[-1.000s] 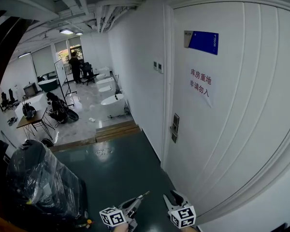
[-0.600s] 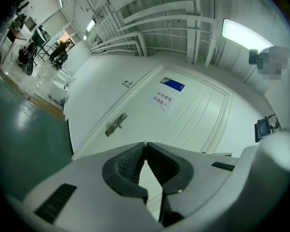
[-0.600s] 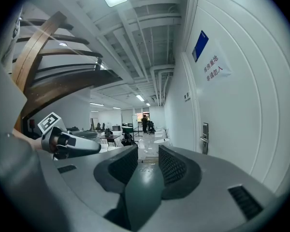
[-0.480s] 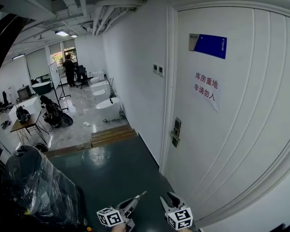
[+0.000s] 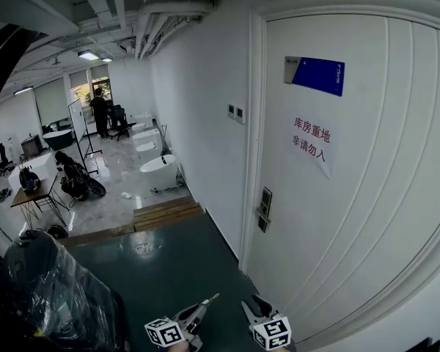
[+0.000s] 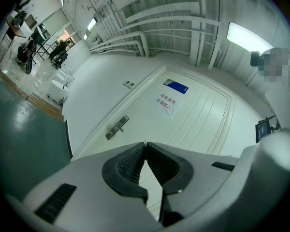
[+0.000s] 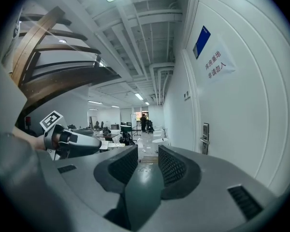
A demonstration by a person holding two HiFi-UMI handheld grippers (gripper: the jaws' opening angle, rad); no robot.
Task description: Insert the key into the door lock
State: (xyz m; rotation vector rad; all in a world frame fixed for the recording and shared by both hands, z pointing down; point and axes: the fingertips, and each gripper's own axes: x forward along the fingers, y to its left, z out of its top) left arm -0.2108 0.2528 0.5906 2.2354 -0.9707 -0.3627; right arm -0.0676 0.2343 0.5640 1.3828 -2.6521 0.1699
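The white door (image 5: 367, 196) fills the right of the head view, with its metal lock plate and handle (image 5: 265, 210) at the left edge. At the bottom my left gripper (image 5: 210, 300) points level toward the door, shut, and a thin pale key tip (image 6: 145, 142) pokes out between its pads. The lock (image 6: 117, 127) lies ahead and left of the left gripper (image 6: 145, 147). My right gripper (image 5: 252, 304) stands beside it, open with nothing between its jaws (image 7: 148, 154). From it the lock (image 7: 204, 138) shows at the right.
A paper notice (image 5: 313, 147) and a blue plate (image 5: 315, 74) hang on the door. A plastic-wrapped bulky object (image 5: 51, 292) stands at lower left. Beyond the green floor (image 5: 169, 262) are a wooden step (image 5: 165, 215), bathtubs (image 5: 159, 171), a table (image 5: 33, 189) and a distant person (image 5: 100, 112).
Both grippers and the head view have moved forward along the floor toward the door. The wrapped object has slid toward the left edge. Neither gripper's jaws have changed.
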